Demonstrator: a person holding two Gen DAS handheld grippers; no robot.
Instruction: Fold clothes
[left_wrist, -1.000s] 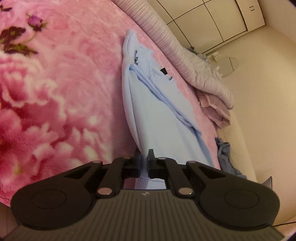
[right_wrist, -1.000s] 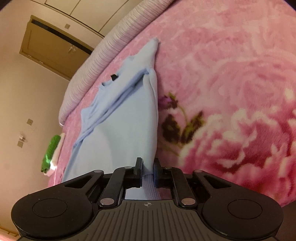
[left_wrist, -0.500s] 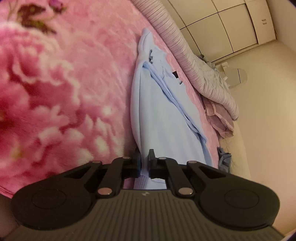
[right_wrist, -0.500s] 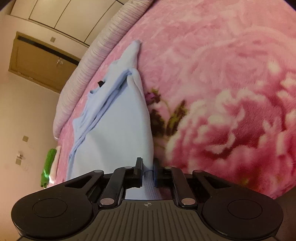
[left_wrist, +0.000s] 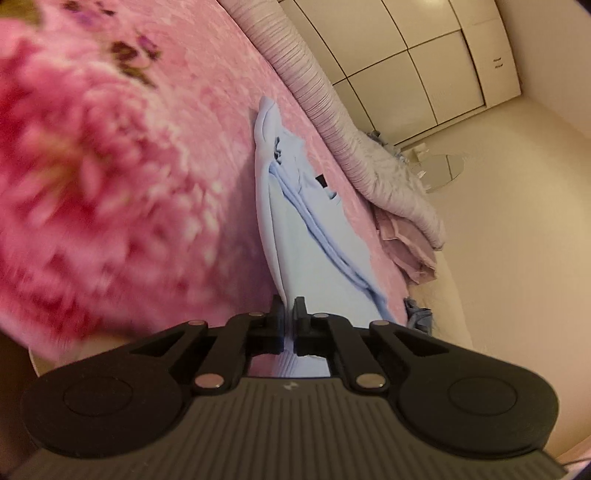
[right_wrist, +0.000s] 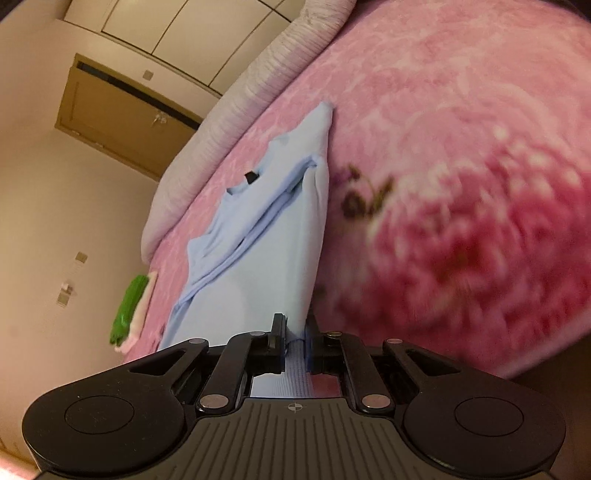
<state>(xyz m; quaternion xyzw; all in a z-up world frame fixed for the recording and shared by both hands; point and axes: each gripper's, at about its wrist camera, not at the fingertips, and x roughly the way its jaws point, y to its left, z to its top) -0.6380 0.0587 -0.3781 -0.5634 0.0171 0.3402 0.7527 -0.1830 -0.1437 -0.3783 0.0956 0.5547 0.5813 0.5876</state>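
Observation:
A light blue shirt (left_wrist: 314, 236) lies stretched out on a pink flowered blanket (left_wrist: 110, 184), its far sleeve end pointing away toward the bed's edge roll. My left gripper (left_wrist: 289, 308) is shut on the shirt's near hem, the cloth pinched between its black fingers. In the right wrist view the same light blue shirt (right_wrist: 266, 243) runs away from me, a small black neck label showing near its collar. My right gripper (right_wrist: 295, 325) is shut on the ribbed hem at the other near corner. The hem is lifted off the blanket (right_wrist: 461, 166) in both views.
A pale ribbed bolster (left_wrist: 332, 110) runs along the far side of the bed. Crumpled pinkish clothes (left_wrist: 406, 243) and a blue-grey garment (left_wrist: 419, 314) lie at the bed's right end. A green and pink folded pile (right_wrist: 131, 306) sits at the left end. A wooden door (right_wrist: 122, 114) and cupboards stand behind.
Both grippers, still shut on the hem, have drawn back and risen; the shirt is pulled tauter and looks farther away, and the blanket blurs with the motion.

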